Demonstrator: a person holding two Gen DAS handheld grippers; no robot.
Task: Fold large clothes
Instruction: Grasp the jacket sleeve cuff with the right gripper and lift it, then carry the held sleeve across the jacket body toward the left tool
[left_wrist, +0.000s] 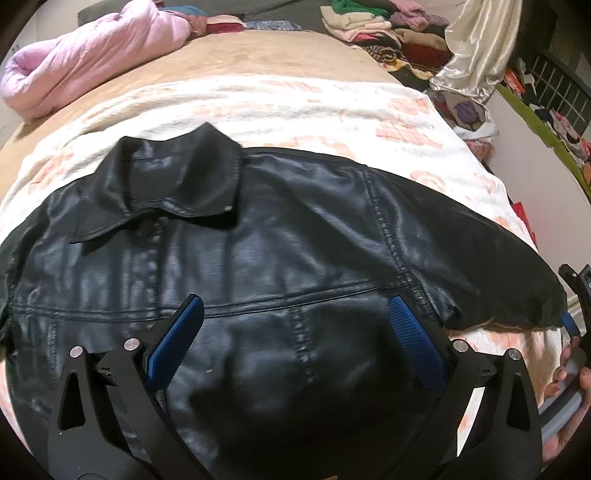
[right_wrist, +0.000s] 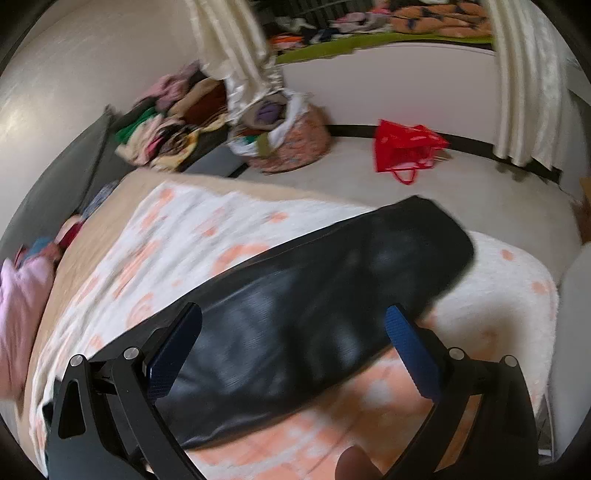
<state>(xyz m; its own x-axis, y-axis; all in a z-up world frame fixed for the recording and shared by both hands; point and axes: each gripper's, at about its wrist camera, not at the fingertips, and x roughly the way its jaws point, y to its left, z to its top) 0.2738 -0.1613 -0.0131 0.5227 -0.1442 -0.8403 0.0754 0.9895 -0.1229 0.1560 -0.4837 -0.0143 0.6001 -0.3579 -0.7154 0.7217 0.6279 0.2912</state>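
Item: black jacket (left_wrist: 258, 258), spread flat on blanket (left_wrist: 295, 107), collar (left_wrist: 166, 184) ahead-left of left gripper (left_wrist: 295, 332).
Left gripper: jaws wide apart, holding nothing, above jacket body.
Right gripper (right_wrist: 295, 339): jaws wide apart, holding nothing, over sleeve (right_wrist: 332, 295).
Sleeve: stretches ahead-right of right gripper.
Handling advice: probably pinch sleeve near cuff; fold across body; stiff material, press crease flat.

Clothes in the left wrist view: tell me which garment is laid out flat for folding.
The black leather jacket, spread on the white-and-peach blanket under the open left gripper. The pink quilted piece lies bunched; the rest sit heaped behind.
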